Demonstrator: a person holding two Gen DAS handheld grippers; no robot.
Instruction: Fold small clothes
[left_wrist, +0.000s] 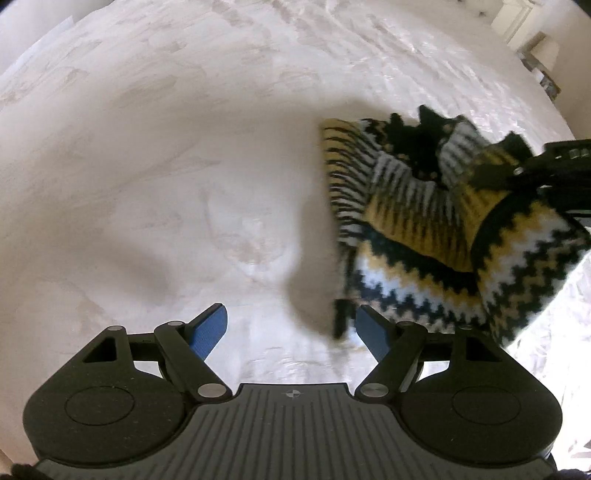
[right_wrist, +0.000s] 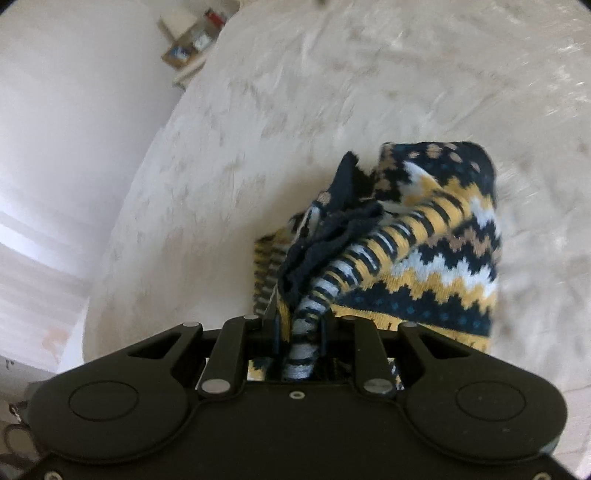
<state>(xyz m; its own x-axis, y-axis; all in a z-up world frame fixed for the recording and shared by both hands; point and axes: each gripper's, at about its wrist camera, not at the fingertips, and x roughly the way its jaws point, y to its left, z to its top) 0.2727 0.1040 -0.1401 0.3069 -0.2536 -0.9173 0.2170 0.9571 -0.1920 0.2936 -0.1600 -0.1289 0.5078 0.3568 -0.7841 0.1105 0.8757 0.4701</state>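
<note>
Right tool clamps knit sweater, left tool wide open

Right tool (right_wrist: 299, 332) is closed tight on a bunched striped fold of the knit sweater (right_wrist: 424, 251); fabric runs between its fingers and down into the body. Sweater hangs from that grip, crumpled, navy/yellow/white zigzag pattern, spreading toward 1 o'clock in the right wrist view, over the cream bedspread (right_wrist: 258, 129). Motion blur; cannot tell if its lower edge touches the bed.

Left tool (left_wrist: 291, 325) is spread wide, blue pads (left_wrist: 208, 328) apart, nothing between them. In its view the sweater (left_wrist: 424, 221) sits at 2 o'clock, a dark strand dangling just beside the right-hand pad. Right tool (left_wrist: 532, 173) enters at 3 o'clock, on the sweater's upper part. Bedspread (left_wrist: 147, 166) fills the rest. Cluttered shelf (right_wrist: 192, 44) at 11 o'clock in the right wrist view, by the wall.
</note>
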